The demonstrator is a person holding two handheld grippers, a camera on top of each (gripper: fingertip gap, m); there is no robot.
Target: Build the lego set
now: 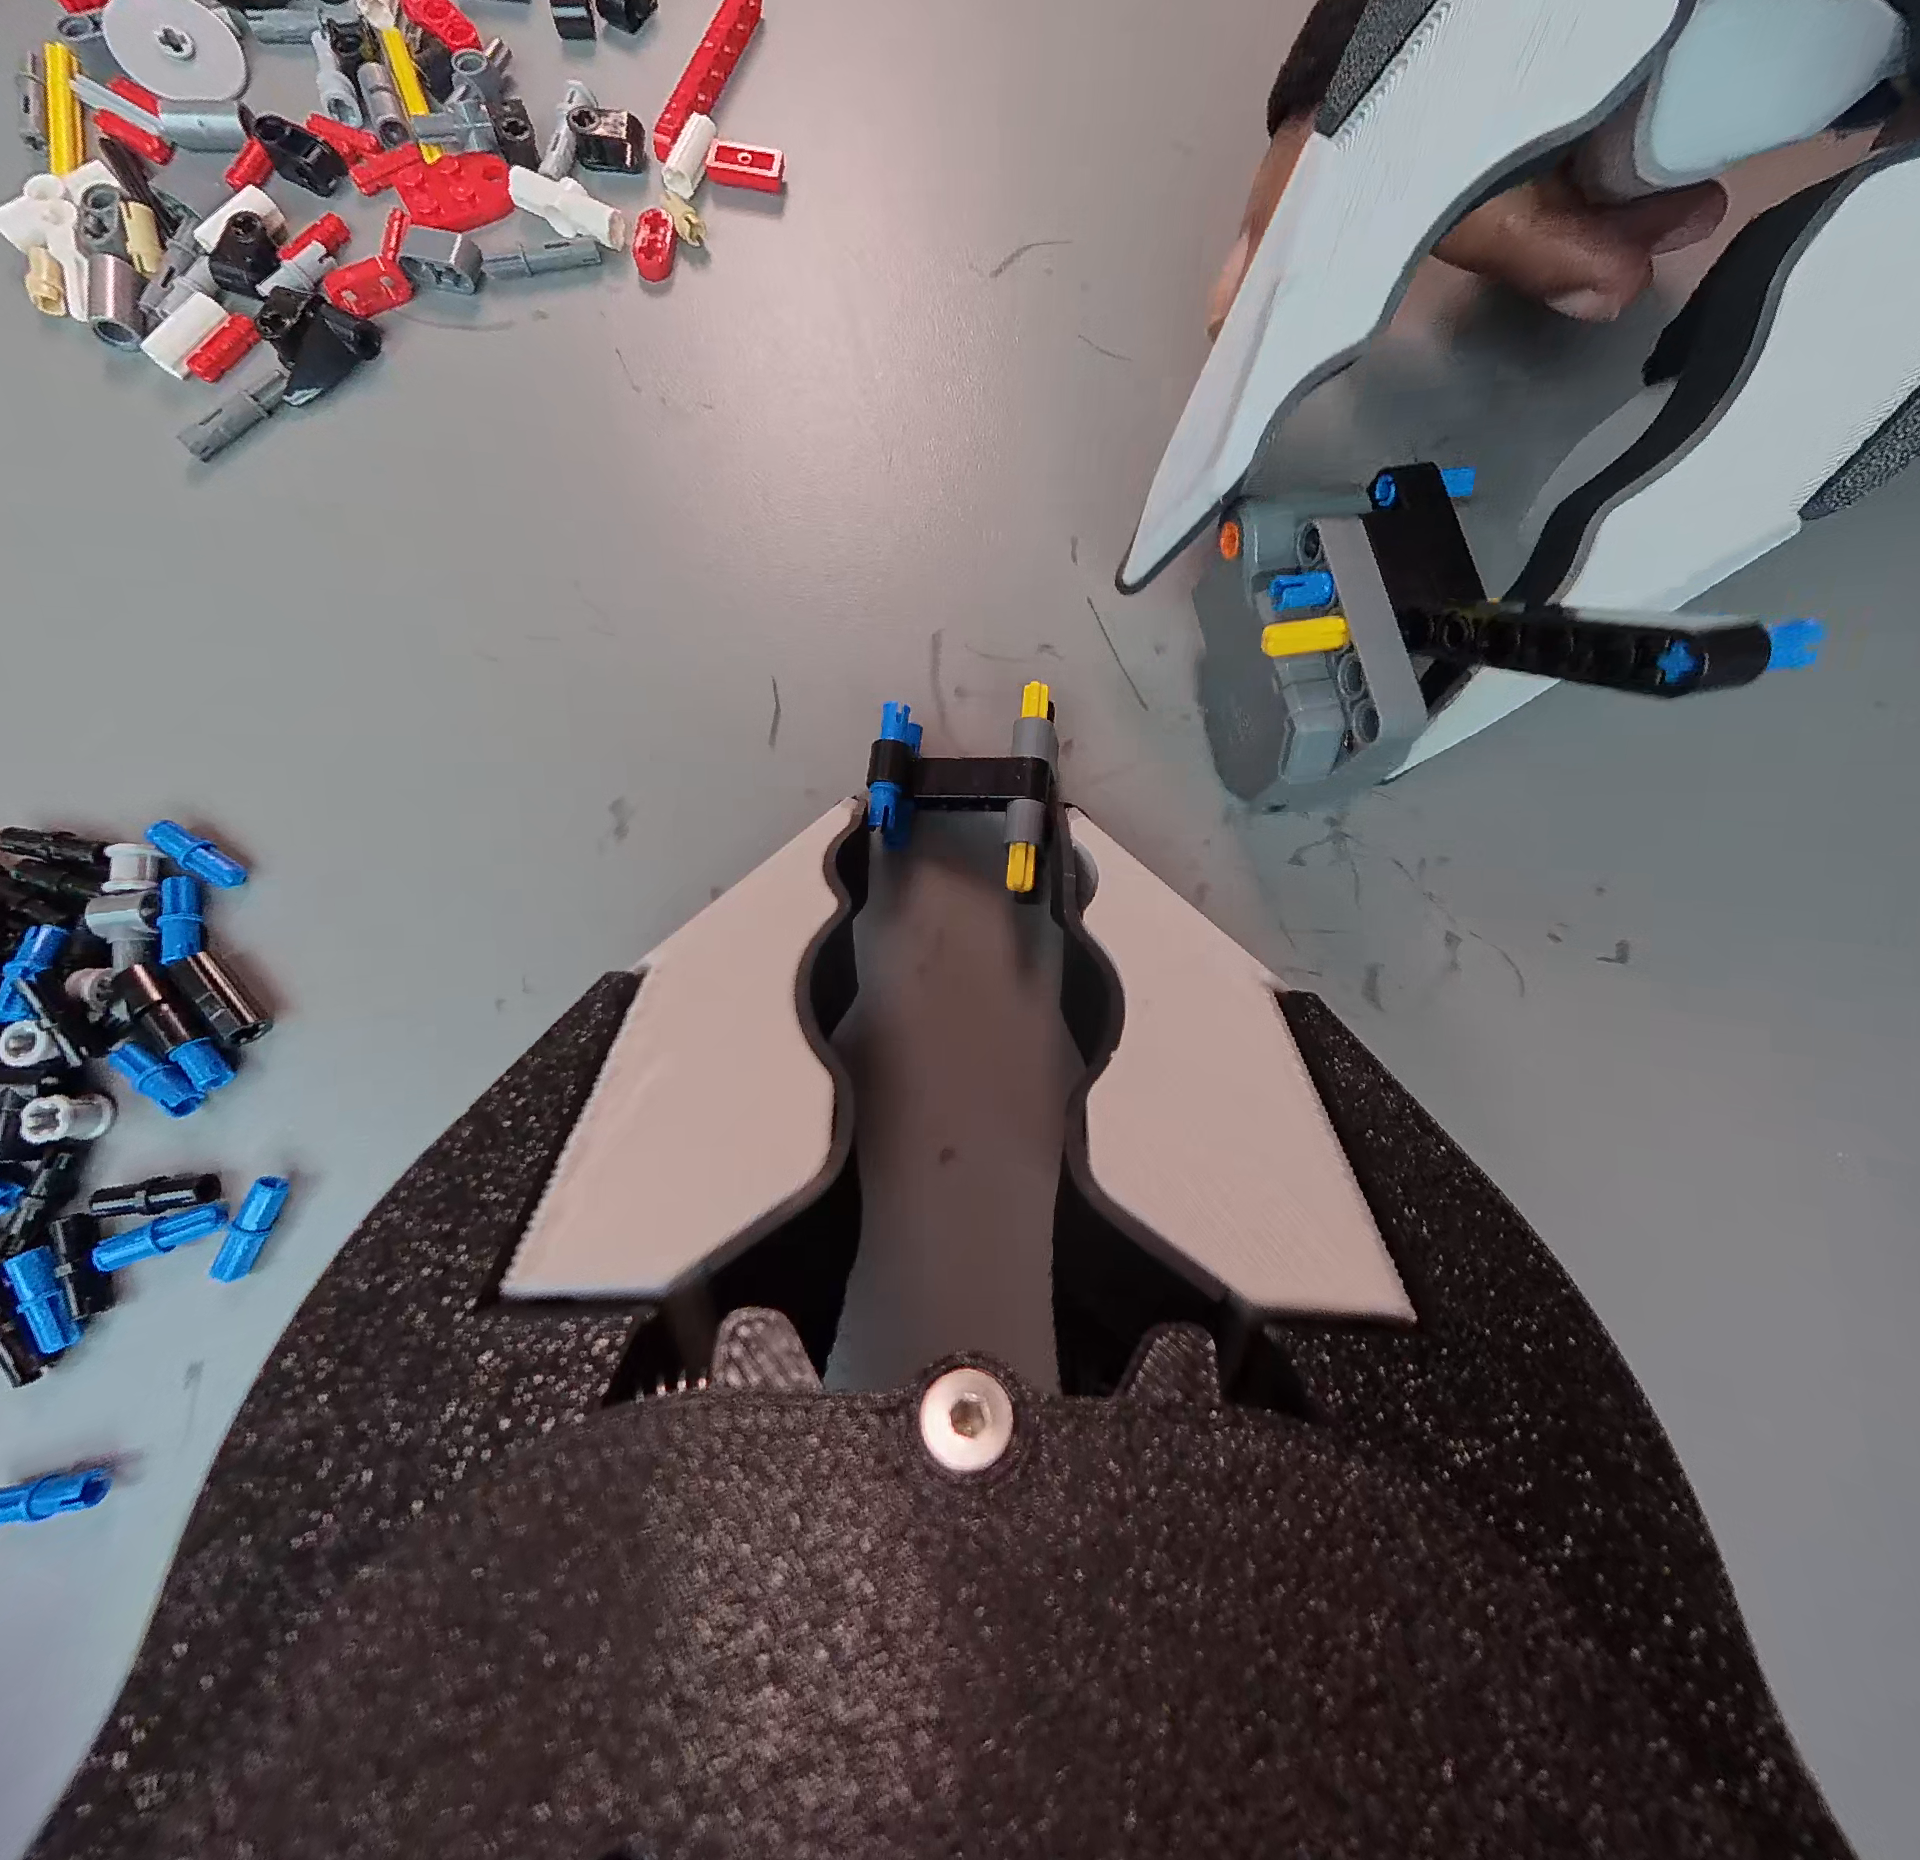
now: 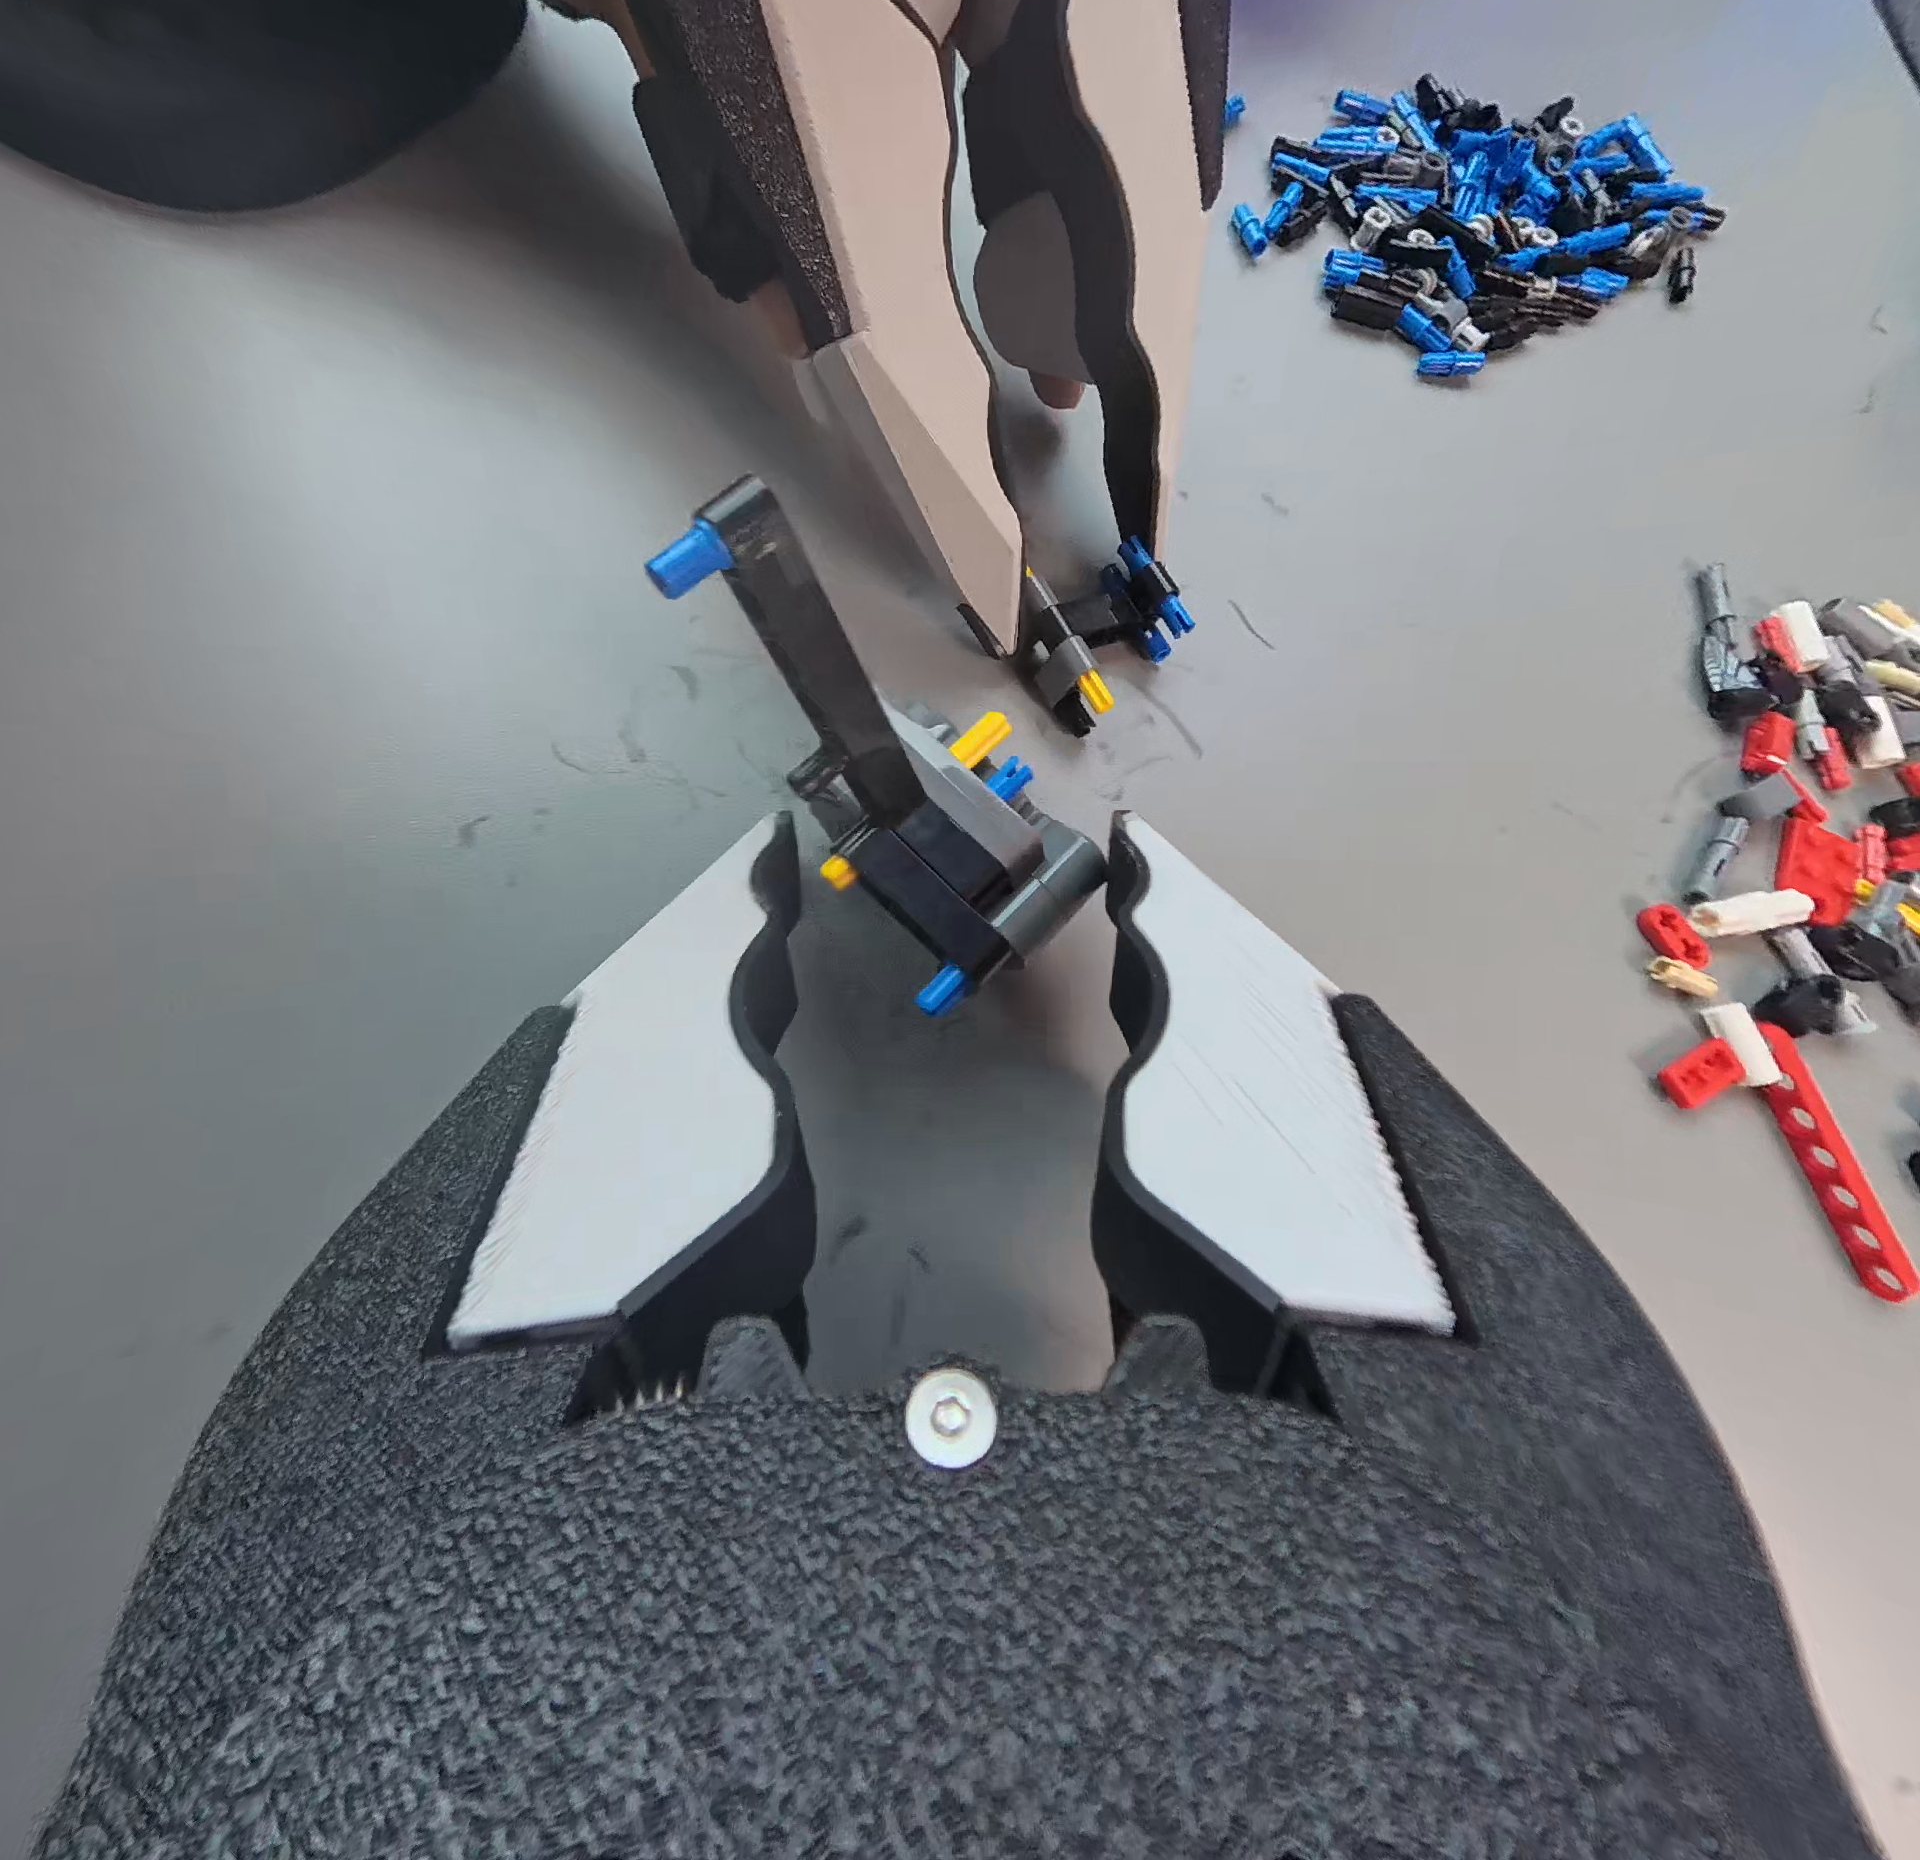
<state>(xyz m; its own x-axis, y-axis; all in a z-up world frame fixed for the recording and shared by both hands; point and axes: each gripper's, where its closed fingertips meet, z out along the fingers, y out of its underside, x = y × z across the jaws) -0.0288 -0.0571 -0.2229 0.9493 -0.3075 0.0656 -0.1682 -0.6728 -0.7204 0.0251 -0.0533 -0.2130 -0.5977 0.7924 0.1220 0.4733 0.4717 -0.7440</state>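
My left gripper [image 1: 966,802] is shut on a small sub-assembly [image 1: 961,771]: a short black beam with blue pins at one end and a yellow axle with grey bushes at the other. It rests low on the grey table [image 1: 727,563]. My right gripper [image 2: 951,823] is shut on the larger assembly [image 2: 956,875], a grey and black block with yellow and blue pins and a long black beam [image 2: 800,647] tipped with a blue pin. The two assemblies are apart, the larger one [image 1: 1340,626] to the right of the small one [image 2: 1101,615].
A pile of red, white, grey and black parts [image 1: 312,169] lies far left, with a long red beam [image 1: 712,65]. A pile of blue and black pins [image 1: 104,1031] lies near left. In the right wrist view these piles sit at the right [image 2: 1829,823] and top right [image 2: 1475,221]. The grippers' ends are close to 6 cm from one another.
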